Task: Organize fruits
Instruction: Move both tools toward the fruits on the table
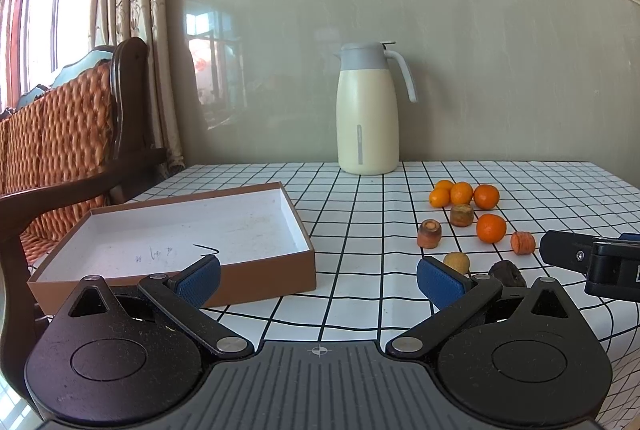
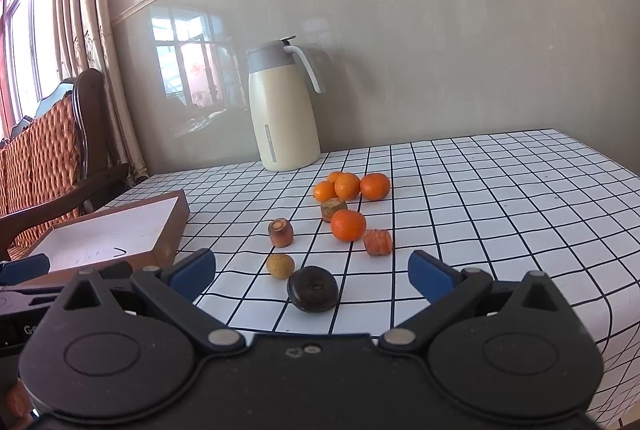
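Left hand-held gripper (image 1: pixel 318 280): fingers apart, empty | right hand-held gripper (image 2: pixel 312 270): fingers apart, empty | cardboard box (image 1: pixel 256 280): just ahead-left of left | tangerines (image 2: pixel 348 225), carrot pieces (image 2: pixel 281 232): ahead of right, dark round fruit (image 2: pixel 313 288) nearest | risk: round fruit may roll across checked surface (image 2: pixel 500 197) if nudged off-centre.

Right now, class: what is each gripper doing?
Left gripper: open, holding nothing.
Right gripper: open, holding nothing.
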`<control>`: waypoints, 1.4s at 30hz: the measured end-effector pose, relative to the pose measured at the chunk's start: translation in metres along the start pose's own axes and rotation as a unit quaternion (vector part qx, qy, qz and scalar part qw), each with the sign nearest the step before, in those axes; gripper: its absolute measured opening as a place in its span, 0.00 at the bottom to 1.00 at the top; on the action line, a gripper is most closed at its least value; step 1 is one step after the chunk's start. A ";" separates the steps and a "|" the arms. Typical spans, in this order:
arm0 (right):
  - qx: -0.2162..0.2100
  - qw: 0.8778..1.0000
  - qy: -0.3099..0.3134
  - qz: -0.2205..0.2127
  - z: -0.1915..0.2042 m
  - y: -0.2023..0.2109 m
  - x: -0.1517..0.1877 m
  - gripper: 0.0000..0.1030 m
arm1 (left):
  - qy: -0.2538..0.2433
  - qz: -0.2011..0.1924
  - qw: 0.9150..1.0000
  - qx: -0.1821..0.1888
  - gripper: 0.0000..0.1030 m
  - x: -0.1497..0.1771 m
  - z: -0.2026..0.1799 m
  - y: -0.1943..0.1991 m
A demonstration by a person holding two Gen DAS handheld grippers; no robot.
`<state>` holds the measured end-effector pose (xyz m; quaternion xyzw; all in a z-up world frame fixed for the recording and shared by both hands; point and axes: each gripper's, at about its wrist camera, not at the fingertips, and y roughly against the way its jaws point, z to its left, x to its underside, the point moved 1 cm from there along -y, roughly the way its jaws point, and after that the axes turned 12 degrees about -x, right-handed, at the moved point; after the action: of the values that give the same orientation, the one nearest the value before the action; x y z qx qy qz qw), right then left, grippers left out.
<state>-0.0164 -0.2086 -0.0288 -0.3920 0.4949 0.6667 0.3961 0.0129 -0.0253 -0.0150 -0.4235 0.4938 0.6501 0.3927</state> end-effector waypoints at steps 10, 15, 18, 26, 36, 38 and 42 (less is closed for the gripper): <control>-0.001 1.000 -0.001 0.000 0.000 0.000 0.000 0.94 | -0.001 -0.001 1.000 0.000 1.00 0.000 0.000 0.001; -0.001 1.000 0.000 0.000 0.001 0.001 0.001 0.94 | -0.002 -0.003 1.000 0.000 1.00 -0.001 0.000 0.001; -0.001 1.000 0.000 0.000 0.001 0.000 0.001 0.94 | -0.002 -0.003 1.000 -0.001 1.00 0.000 0.000 0.002; -0.002 1.000 -0.002 -0.001 0.002 0.001 0.001 0.94 | -0.003 -0.004 1.000 -0.001 1.00 0.000 -0.002 0.002; 0.001 1.000 -0.010 -0.010 -0.001 0.003 0.000 0.94 | -0.004 -0.007 1.000 0.000 1.00 0.001 -0.002 0.004; 0.004 1.000 -0.012 -0.010 -0.001 0.003 0.000 0.94 | -0.003 -0.001 1.000 0.003 1.00 0.001 -0.002 0.002; 0.019 1.000 -0.020 -0.009 -0.006 0.003 0.000 0.94 | -0.002 0.014 1.000 0.015 1.00 0.003 -0.005 -0.004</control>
<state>-0.0183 -0.2145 -0.0294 -0.3750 0.4962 0.6612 0.4195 0.0161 -0.0287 -0.0199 -0.4093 0.5086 0.6491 0.3905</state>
